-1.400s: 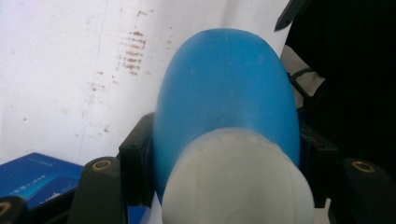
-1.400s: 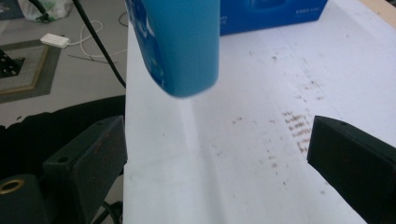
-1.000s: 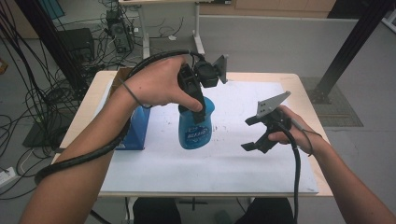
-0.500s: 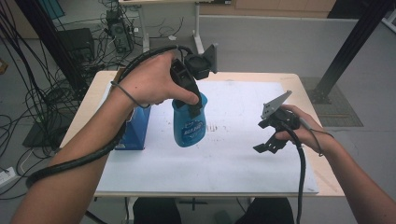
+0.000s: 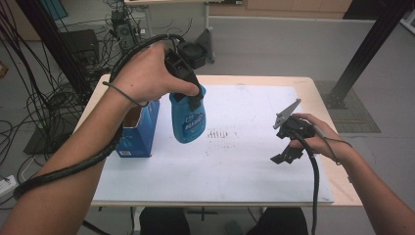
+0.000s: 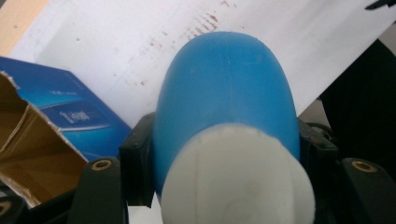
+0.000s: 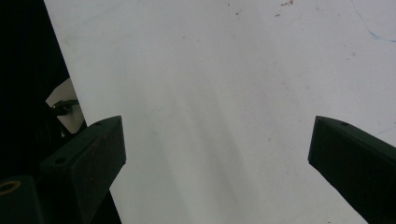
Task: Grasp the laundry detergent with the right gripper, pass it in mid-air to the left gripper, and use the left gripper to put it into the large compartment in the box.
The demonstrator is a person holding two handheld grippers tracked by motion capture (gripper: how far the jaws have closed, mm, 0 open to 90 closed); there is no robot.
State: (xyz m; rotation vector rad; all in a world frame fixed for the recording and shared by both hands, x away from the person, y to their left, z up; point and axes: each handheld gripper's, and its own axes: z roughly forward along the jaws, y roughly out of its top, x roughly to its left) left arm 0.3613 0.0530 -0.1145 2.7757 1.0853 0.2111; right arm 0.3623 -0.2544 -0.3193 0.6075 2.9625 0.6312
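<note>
My left gripper point(image 5: 192, 100) is shut on a blue bottle point(image 5: 187, 120) with a white cap point(image 6: 236, 179), holding it in the air above the white sheet point(image 5: 235, 161), tilted, beside the open blue box point(image 5: 138, 131). In the left gripper view the black jaws press on both sides of the blue bottle point(image 6: 224, 102) just below its cap, and the open blue box point(image 6: 51, 126) lies to the left. My right gripper point(image 5: 284, 139) hangs low over the right part of the sheet, jaws wide apart with nothing between them; its view looks down on bare white sheet point(image 7: 210, 116).
The wooden table point(image 5: 313, 85) carries the white sheet, which has a patch of small dark marks point(image 5: 219, 133) at its middle. Cables and black equipment point(image 5: 193, 51) lie on the floor behind and to the left. A black post point(image 5: 362, 54) stands at the back right.
My left hand has lifted the blue bottle off the sheet and carried it leftward toward the blue box, tilting it. The right hand has stayed about where it was.
</note>
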